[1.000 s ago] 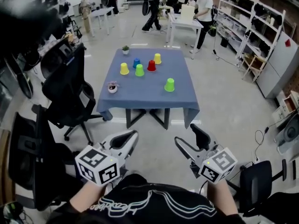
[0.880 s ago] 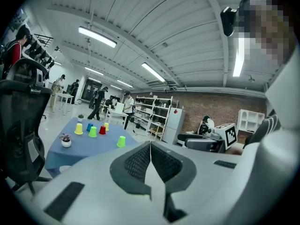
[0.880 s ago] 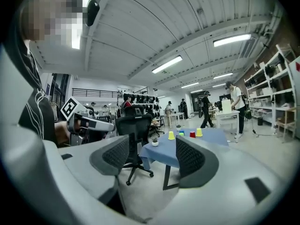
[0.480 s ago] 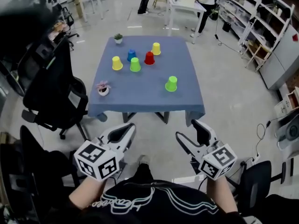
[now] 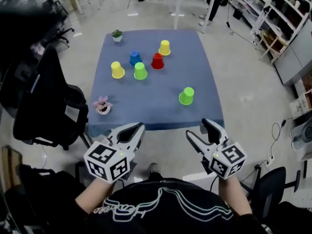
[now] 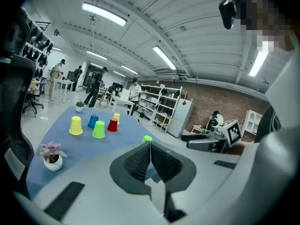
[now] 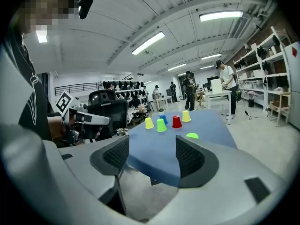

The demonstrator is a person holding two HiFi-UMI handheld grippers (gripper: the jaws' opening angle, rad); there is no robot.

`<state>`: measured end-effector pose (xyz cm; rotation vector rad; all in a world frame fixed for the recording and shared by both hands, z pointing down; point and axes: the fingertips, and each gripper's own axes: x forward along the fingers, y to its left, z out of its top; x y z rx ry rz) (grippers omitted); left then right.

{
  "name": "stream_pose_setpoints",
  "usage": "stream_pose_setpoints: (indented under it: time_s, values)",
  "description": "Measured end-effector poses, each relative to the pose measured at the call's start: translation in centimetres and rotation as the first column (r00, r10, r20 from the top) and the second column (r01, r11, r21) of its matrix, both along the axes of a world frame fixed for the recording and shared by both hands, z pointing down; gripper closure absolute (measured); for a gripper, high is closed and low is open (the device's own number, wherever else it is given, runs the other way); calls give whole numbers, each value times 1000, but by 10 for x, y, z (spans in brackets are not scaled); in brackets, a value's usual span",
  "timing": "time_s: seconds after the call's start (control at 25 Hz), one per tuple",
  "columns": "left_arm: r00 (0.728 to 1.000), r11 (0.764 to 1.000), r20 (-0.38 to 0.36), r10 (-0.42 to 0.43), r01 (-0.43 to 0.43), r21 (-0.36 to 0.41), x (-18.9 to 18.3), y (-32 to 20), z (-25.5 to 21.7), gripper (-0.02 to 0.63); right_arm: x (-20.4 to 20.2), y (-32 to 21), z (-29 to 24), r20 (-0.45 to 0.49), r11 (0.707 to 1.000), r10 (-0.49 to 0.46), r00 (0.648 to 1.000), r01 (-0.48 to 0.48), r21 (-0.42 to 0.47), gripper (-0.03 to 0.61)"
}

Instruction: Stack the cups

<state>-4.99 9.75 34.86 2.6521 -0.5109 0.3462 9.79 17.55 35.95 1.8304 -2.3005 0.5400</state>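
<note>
Closer than a second ago, the blue-clothed counter now lies just ahead of both tools. At left, the left tool has its jaws pressed together on nothing; it should spread before reaching the cluster around the yellow cup on the far side. The right tool is spread and empty, nearest the lone green cup. Every cup stands mouth-down, long axis vertical, so a grip across the sidewall and a straight lift would suit.
</note>
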Motion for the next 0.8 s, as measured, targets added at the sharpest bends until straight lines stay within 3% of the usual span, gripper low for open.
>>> stream_pose_setpoints:
  time_s: [0.16, 0.44, 0.8]
  values:
    - [1000, 1000, 14, -4, 4, -4, 2, -31, 16, 588, 7, -34, 27, -99, 998, -25, 995, 20, -54, 270]
    - [998, 998, 54, -37, 39, -39, 9, -59, 46, 588, 37, -68, 55, -99, 995, 18, 995, -28, -99, 270]
    - [992, 994, 109, -71, 79, -75, 41, -88, 68, 588, 89, -109, 91, -163, 986, -13, 986, -15, -167, 272]
